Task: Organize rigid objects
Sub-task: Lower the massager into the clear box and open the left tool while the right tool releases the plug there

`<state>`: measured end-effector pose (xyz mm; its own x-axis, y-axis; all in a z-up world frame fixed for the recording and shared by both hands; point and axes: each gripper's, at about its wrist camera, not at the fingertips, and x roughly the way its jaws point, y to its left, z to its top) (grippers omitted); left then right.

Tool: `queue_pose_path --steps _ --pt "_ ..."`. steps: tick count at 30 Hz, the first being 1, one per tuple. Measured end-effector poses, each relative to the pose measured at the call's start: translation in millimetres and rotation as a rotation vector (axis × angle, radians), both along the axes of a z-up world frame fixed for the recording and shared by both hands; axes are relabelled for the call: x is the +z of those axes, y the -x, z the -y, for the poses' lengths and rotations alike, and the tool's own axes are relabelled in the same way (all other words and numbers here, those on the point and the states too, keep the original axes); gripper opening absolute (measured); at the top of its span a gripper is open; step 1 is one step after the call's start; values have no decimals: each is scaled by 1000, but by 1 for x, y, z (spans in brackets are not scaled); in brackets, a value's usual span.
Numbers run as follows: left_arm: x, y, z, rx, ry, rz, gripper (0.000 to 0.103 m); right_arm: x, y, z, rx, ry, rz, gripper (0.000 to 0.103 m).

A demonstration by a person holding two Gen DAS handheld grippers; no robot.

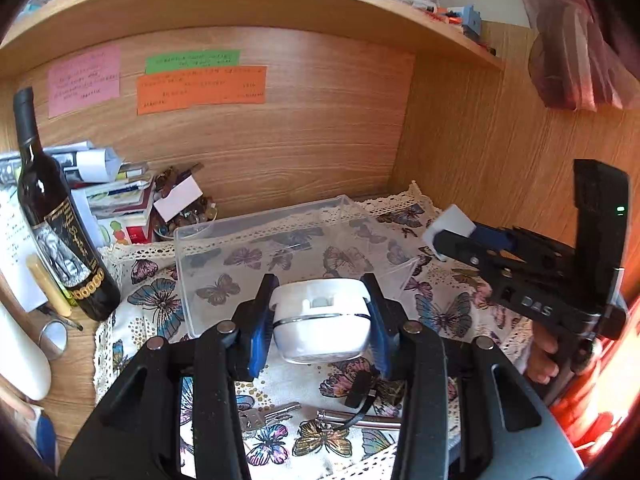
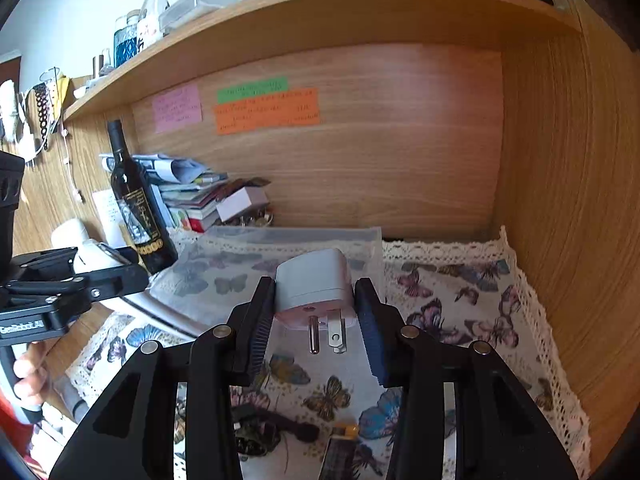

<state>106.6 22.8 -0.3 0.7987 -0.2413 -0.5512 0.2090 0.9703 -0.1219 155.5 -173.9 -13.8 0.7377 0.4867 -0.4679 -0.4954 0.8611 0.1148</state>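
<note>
My left gripper (image 1: 320,320) is shut on a white rounded case (image 1: 320,322) with a silver seam, held above the near edge of a clear plastic box (image 1: 256,248) on the butterfly cloth. My right gripper (image 2: 316,312) is shut on a white plug adapter (image 2: 314,282), prongs toward the camera, held above the cloth before the clear box (image 2: 296,240). In the left wrist view the right gripper (image 1: 440,236) shows at right with the adapter (image 1: 450,224) at its tip. The left gripper (image 2: 100,270) shows at left in the right wrist view.
A dark wine bottle (image 1: 52,216) stands at left by a stack of papers and books (image 1: 116,192). Keys (image 1: 264,414) and a metal rod (image 1: 360,418) lie on the cloth near me. Wooden walls and a shelf (image 1: 240,4) enclose the nook.
</note>
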Motion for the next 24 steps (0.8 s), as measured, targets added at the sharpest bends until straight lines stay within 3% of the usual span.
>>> queue_pose_path --steps 12,17,24 --pt "41 -7 -7 25 -18 99 41 3 -29 -21 14 41 11 38" --pt "32 -29 -14 46 -22 102 41 -9 -44 -38 29 86 -21 38" --pt "4 -64 -27 75 -41 41 41 -27 -63 -52 35 119 -74 38"
